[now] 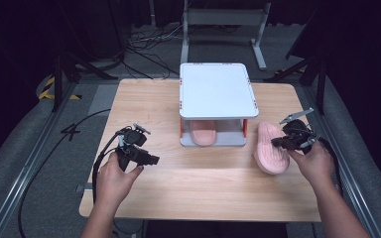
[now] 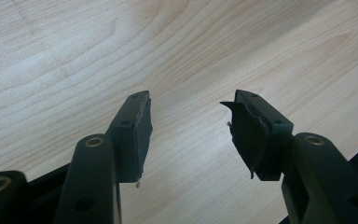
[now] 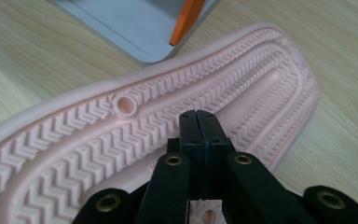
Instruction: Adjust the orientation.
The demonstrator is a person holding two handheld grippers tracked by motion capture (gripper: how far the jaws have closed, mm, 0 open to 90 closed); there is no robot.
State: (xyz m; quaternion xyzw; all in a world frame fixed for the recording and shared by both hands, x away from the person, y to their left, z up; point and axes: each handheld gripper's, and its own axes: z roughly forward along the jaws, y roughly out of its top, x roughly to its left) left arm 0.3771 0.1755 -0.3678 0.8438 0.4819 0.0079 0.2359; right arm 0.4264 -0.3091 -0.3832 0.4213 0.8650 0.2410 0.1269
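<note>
A pink slipper (image 1: 269, 157) lies sole up on the wooden table (image 1: 203, 188), just right of a small white rack (image 1: 217, 89). Its ribbed sole (image 3: 88, 140) spreads under my right gripper (image 3: 198, 115). The jaws of my right gripper (image 1: 276, 142) are shut together, with nothing visibly between them, and they rest on or just above the sole. A second pink slipper (image 1: 202, 135) sits on the rack's lower shelf. My left gripper (image 1: 150, 159) hovers open over bare wood at the table's left, and my left gripper (image 2: 191, 102) holds nothing.
The rack's grey base and an orange post (image 3: 186, 21) stand close behind the upturned slipper. Cables trail from both grippers, the left one off the table's left side. Metal stands and cords lie on the floor beyond the far edge.
</note>
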